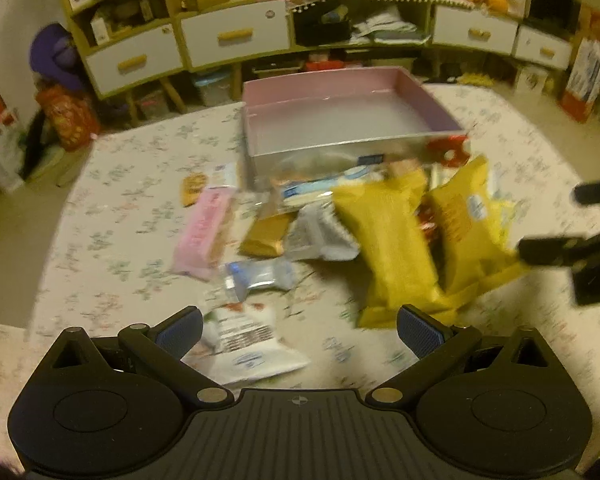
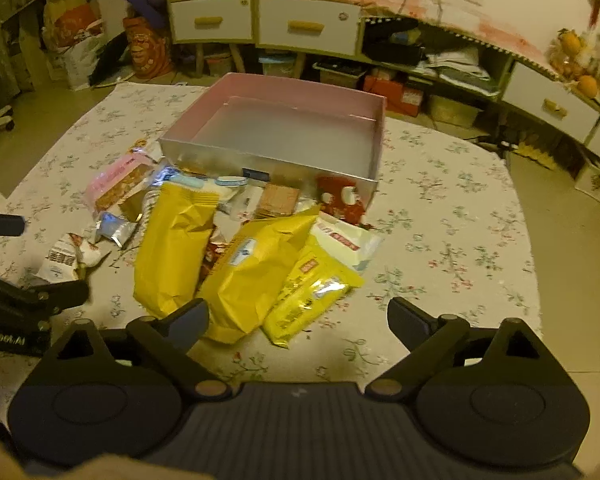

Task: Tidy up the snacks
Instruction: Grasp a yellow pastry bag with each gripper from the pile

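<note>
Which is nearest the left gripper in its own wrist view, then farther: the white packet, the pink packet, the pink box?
From the left gripper:
1. White packet, beside its left finger.
2. Pink packet, mid-table, left.
3. Pink box, far side, behind the snack pile.

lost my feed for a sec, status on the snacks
Left tongs open, empty. Right tongs open, empty, over yellow bags. Box empty; snacks all piled in front of it. Nothing blocking.

Dim warm yellowish light; left view motion-blurred, fisheye-curved edges, dark corners
</note>
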Available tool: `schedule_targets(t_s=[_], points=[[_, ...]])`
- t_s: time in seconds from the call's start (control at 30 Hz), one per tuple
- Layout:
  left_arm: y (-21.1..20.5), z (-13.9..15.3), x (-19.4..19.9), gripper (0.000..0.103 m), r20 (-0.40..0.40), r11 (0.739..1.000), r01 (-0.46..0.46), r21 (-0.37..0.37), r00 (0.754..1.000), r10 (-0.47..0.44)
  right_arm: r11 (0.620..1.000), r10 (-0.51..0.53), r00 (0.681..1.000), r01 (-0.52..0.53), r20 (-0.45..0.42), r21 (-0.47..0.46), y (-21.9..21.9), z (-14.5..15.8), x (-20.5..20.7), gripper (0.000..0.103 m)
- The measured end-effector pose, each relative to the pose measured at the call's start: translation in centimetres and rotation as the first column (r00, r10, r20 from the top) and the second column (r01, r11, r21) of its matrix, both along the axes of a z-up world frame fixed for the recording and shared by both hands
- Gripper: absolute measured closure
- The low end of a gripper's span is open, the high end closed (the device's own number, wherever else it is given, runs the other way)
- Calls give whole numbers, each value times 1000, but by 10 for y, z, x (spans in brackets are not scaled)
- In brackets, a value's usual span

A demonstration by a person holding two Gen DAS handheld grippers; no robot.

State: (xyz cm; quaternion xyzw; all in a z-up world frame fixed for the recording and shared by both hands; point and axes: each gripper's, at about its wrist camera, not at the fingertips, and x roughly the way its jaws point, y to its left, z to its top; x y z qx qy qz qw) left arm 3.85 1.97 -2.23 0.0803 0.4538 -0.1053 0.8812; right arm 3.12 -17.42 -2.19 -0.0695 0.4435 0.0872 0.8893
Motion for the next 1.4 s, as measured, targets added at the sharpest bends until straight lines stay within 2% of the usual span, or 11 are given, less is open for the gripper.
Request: schedule_targets(t_s=[0.1,0.4,0.47,0.7,0.8,0.87,0.97,1.13,1.23,1.3,1.4], points=[[-4,-1,4,1,-2,1000,14,-21,1000,-14,1000,10,1000,-10,-4,12,4,0,5,17],[-15,-8,13,4,3,999,51,-7,999,-51,992,8,998,0,-60,123,7,-9,26,35],[-15,-10,14,5,-6,999,52,-12,999,-53,991,4,997,6,-74,132,9,-14,29,37],[-23,-13,13,10,-9,996,84,-25,996,-85,998,3,993,4,-115,60,10,-28,32,46],[-29,-12,14,12,-2,994,97,-45,995,-97,999,-25,995,27,-97,24,-1,-23,28,46],[-34,-13,16,14,-3,992,105,-68,994,-105,998,-43,995,46,-93,32,-9,-21,29,45],[-40,-17,19,20,-13,991,106,-79,994,-107,995,-59,993,66,-105,71,-20,-20,29,45],[-50,-30,26,33,-42,992,95,-86,994,-99,996,-47,993,55,-108,72,-21,-22,30,44],[-52,-36,29,45,-55,991,93,-96,994,-99,997,-36,994,44,-107,70,-18,-22,30,44],[-51,-37,33,60,-65,990,89,-111,993,-97,997,-29,994,36,-108,69,-17,-23,30,43],[-45,-33,32,66,-63,992,67,-106,995,-74,997,-27,994,34,-110,65,-16,-25,31,42]])
